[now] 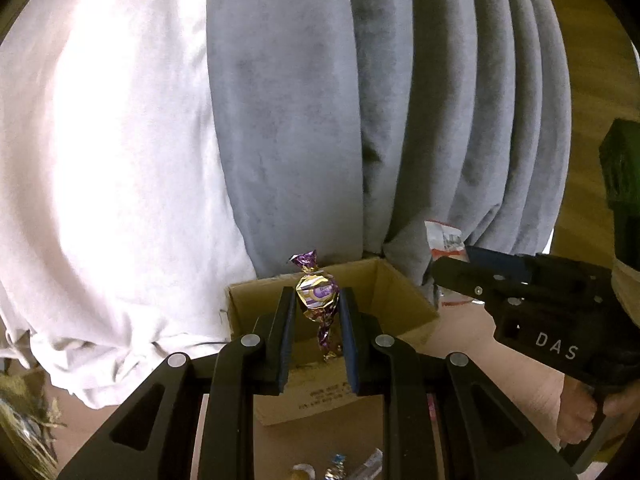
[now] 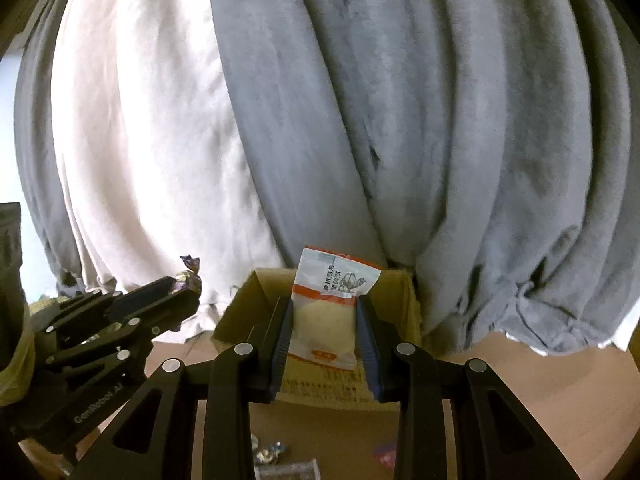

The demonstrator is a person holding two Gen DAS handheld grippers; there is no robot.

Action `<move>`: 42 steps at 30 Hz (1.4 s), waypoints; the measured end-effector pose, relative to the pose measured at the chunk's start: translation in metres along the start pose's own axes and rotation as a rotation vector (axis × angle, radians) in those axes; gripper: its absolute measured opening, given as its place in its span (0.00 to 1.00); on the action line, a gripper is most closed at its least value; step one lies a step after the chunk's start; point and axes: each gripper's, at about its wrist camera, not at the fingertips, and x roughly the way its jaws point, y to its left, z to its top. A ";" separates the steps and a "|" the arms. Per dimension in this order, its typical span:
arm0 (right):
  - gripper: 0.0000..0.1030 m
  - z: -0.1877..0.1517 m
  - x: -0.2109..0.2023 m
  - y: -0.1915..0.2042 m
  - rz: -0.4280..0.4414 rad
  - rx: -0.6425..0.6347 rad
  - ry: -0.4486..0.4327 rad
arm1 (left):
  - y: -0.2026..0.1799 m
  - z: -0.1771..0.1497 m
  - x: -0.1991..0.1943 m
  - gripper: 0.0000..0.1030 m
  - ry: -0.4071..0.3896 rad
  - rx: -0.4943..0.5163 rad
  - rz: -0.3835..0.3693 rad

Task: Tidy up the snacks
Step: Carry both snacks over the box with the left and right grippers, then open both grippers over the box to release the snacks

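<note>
- A purple-and-gold wrapped candy (image 1: pixel 317 294) sits pinched between the nearly closed fingers of the left tool (image 1: pixel 318 300), raised in front of an open cardboard box (image 1: pixel 404 292).
- A white-and-orange snack packet (image 2: pixel 328 312) stands upright, clamped in the right tool (image 2: pixel 325 320), above the same box.
- Both tools angle slightly downward, side by side.
- A hand (image 1: pixel 576 412) grips the right tool's handle.
- Grey and white curtains (image 2: pixel 360 120) hang behind the surface (image 2: pixel 540 392).

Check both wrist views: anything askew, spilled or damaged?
Nothing stands out. Left gripper holds a purple-gold candy, right gripper a white-orange snack packet, both intact, in front of the open cardboard box. A few wrapped snacks lie loose on the table.
</note>
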 end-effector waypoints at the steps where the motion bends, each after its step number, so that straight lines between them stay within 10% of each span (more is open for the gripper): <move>1: 0.32 0.003 0.004 0.001 0.007 -0.006 0.005 | 0.001 0.000 0.004 0.21 0.006 0.001 0.000; 13: 0.32 0.018 0.073 -0.003 0.046 -0.013 0.119 | 0.020 0.014 0.063 0.22 0.110 0.035 -0.006; 16: 0.34 0.018 0.086 -0.006 0.034 -0.002 0.136 | 0.021 0.014 0.072 0.48 0.123 0.029 0.005; 19: 0.49 0.017 0.096 -0.008 0.018 0.003 0.170 | 0.024 0.011 0.072 0.48 0.119 0.028 0.027; 42: 0.49 -0.067 0.050 0.016 0.022 0.055 0.245 | 0.000 -0.080 0.021 0.44 0.186 0.125 -0.063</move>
